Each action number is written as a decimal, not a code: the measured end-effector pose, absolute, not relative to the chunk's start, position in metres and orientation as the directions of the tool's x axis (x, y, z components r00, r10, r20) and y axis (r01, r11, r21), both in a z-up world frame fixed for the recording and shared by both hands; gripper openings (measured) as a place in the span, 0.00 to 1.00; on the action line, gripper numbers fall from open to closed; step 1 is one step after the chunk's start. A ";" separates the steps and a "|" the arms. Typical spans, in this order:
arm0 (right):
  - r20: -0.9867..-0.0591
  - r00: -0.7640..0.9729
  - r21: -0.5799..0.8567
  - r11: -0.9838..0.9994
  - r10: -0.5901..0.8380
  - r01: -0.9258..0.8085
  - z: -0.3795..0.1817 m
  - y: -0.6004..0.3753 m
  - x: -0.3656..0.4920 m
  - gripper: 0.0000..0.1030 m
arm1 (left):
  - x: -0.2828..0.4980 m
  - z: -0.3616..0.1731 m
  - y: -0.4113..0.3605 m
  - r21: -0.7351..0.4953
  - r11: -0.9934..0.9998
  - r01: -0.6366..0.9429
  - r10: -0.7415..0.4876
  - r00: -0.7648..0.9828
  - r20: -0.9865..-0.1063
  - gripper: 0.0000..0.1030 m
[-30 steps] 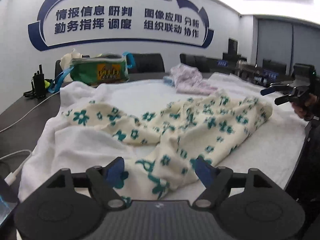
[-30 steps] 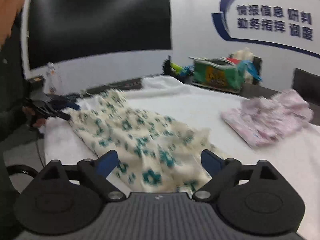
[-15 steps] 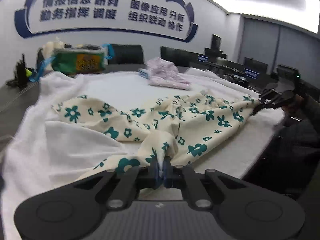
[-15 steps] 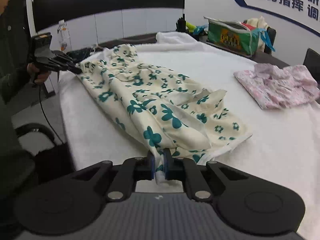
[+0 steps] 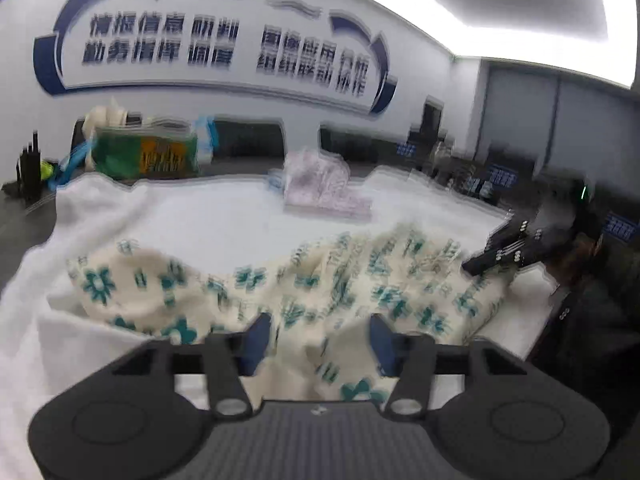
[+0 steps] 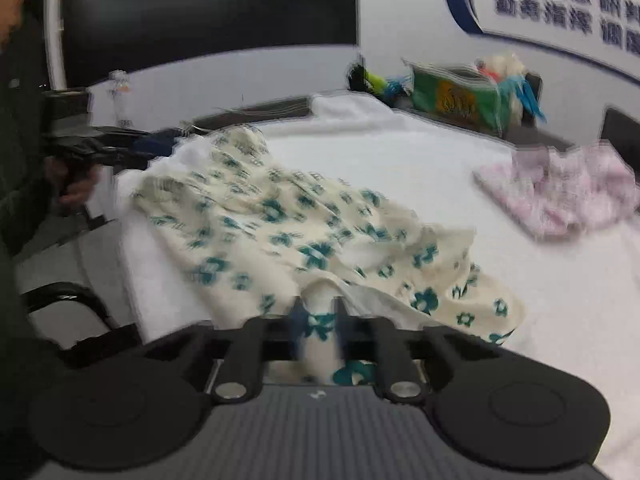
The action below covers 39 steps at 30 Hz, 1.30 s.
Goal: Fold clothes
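Since half a second ago the left gripper (image 5: 318, 338) has been spread open; floral garment (image 6: 280, 232) mid-frame on the towel-covered table (image 6: 400, 152) is pinched by the right gripper (image 6: 318, 326).

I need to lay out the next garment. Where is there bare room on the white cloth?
The widest bare stretch of white cloth lies between the floral garment, the pink folded garment and the green bag. Another runs right of the floral garment, below the pink one. The near edge is crowded: both grippers and the garment sit there.
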State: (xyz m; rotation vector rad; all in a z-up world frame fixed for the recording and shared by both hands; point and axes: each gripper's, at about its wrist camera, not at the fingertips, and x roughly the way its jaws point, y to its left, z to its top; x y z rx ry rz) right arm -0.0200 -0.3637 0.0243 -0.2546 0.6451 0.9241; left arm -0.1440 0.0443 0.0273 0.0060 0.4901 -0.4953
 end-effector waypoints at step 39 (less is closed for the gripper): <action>-0.593 0.479 -0.056 0.560 0.647 -0.826 0.075 -0.310 0.063 0.49 | -0.021 0.079 0.018 -0.070 0.834 0.548 -0.475 0.646 -0.598 0.63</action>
